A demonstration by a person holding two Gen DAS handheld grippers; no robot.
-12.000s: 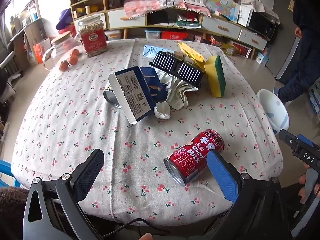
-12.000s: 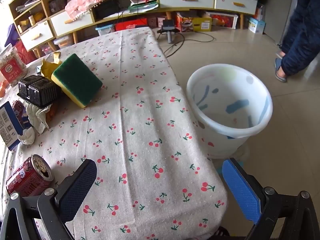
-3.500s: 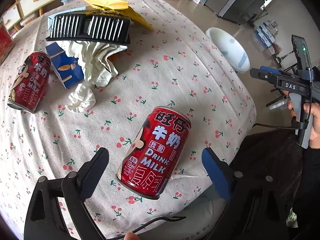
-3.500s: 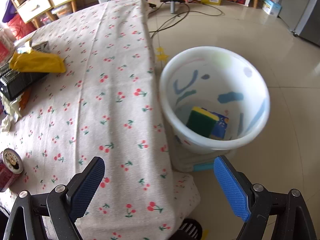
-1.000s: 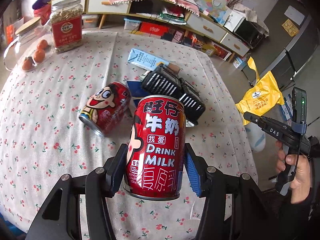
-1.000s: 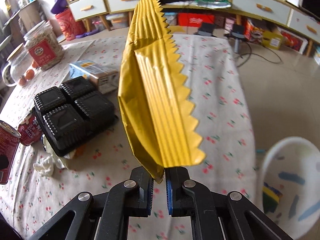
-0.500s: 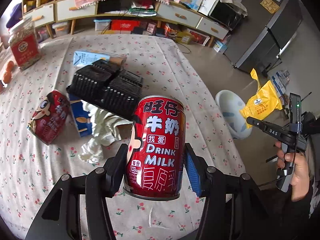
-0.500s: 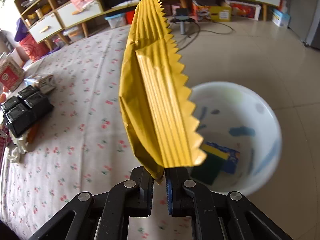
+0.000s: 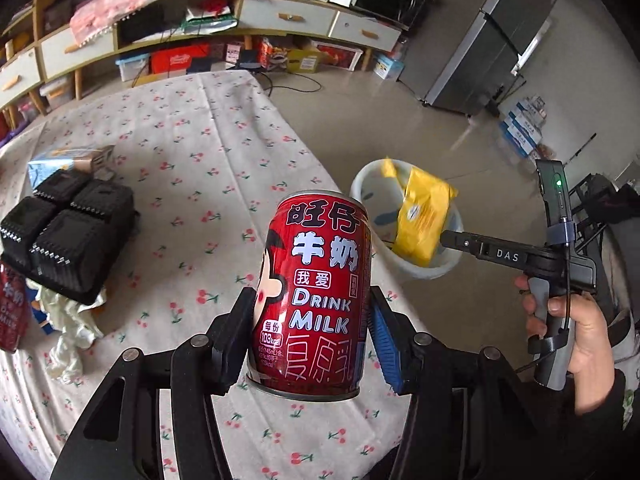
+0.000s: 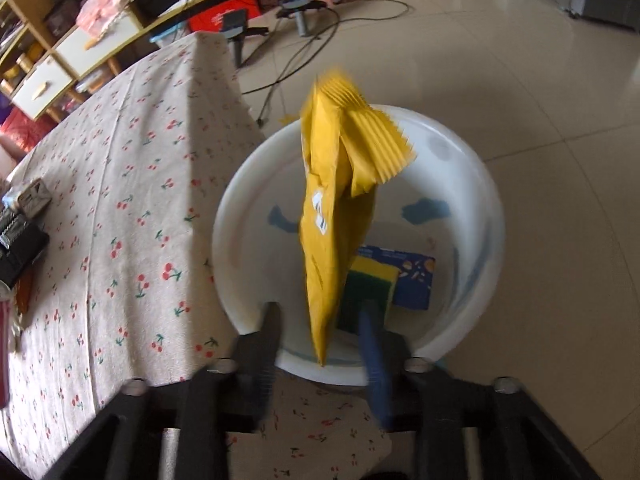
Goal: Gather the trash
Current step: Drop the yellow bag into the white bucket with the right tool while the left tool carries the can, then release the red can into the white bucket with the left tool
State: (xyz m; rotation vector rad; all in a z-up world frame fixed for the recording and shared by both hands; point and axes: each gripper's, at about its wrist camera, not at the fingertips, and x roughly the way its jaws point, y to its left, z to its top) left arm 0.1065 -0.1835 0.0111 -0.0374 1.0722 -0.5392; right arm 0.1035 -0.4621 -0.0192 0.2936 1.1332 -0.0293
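So the right gripper [image 10: 320,344] was pinched tight on the yellow snack bag [image 10: 340,216] a second ago, and now its fingers are opening and the bag is loose between them, dropping toward the white bin [image 10: 490,216] on the floor, where a sponge [image 10: 370,280] and a blue box [image 10: 416,280] already sit. That's one more piece binned, I'd say. The left gripper [image 9: 312,332] stays clenched on the red milk can [image 9: 314,300] above the bench [image 9: 208,168], likely next in.
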